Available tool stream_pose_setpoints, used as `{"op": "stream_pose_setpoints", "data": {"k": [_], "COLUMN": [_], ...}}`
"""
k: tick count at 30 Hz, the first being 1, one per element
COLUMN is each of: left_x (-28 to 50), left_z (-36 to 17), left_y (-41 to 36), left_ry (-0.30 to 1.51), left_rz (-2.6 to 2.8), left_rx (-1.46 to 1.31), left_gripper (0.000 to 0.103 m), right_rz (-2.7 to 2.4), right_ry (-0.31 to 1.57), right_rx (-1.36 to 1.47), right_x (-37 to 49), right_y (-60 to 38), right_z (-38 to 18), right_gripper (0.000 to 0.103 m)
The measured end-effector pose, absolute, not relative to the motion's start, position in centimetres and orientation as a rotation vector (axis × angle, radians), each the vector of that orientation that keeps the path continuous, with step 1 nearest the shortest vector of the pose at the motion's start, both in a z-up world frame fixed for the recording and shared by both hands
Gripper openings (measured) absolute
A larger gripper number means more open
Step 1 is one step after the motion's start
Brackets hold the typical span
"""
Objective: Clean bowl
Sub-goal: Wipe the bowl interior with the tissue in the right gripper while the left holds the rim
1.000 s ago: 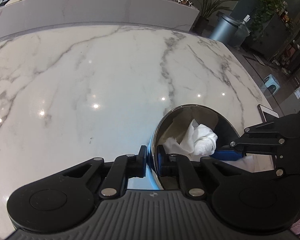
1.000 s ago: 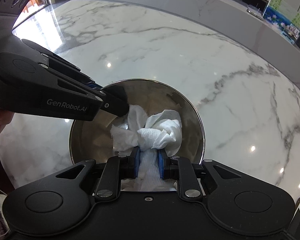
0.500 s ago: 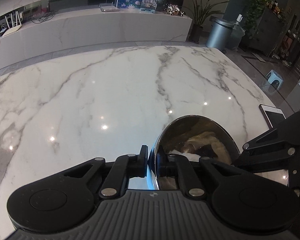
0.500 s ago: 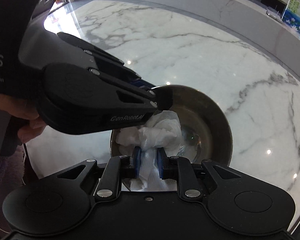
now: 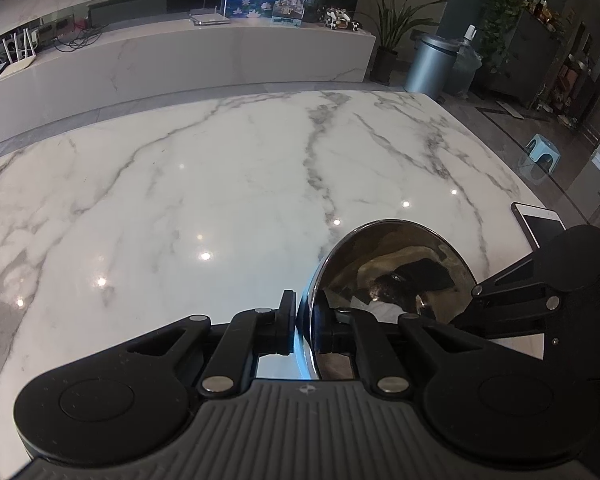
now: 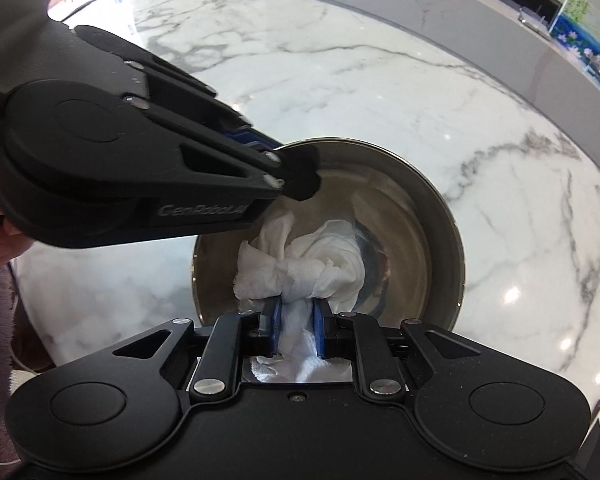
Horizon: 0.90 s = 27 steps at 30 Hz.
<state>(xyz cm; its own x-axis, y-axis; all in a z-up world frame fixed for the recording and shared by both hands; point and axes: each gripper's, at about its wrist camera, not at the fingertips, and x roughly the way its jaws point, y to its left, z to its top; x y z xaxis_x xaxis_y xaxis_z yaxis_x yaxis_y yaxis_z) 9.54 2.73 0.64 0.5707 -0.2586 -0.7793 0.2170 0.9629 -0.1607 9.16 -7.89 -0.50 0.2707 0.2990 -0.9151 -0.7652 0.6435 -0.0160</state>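
Tilting steel bowl (image 6: 412,240) steeper than a second ago with left tongs (image 5: 300,328) clamped on rim, right tongs (image 6: 294,322) clamped on cloth (image 6: 300,264), wiping inside ongoing.

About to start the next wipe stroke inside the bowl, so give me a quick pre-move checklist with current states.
1. Left gripper clamped on steel bowl rim: ok.
2. Right gripper shut on white cloth: ok.
3. Cloth inside the bowl: ok.
4. Cloth pressed against the wall: cannot tell.
5. Bowl resting on the marble table: cannot tell, it looks tilted.
6. Phone apart from the bowl: ok.
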Motion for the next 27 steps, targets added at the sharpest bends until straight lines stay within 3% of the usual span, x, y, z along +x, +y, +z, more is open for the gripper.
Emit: {"op": "stream_pose_setpoints", "data": {"k": [27], "left_x": [9.4], "left_z": [0.7], "left_y": [2.5], "left_ry": [0.919], "left_rz": [-0.296], "left_rx": [-0.050], "left_gripper": [0.008], "right_rz": [0.744], "right_ry": [1.046], "right_rx": [-0.426], "right_x": [10.1], "right_y": [-8.9], "right_z": [-0.1], "right_gripper": [0.014]}}
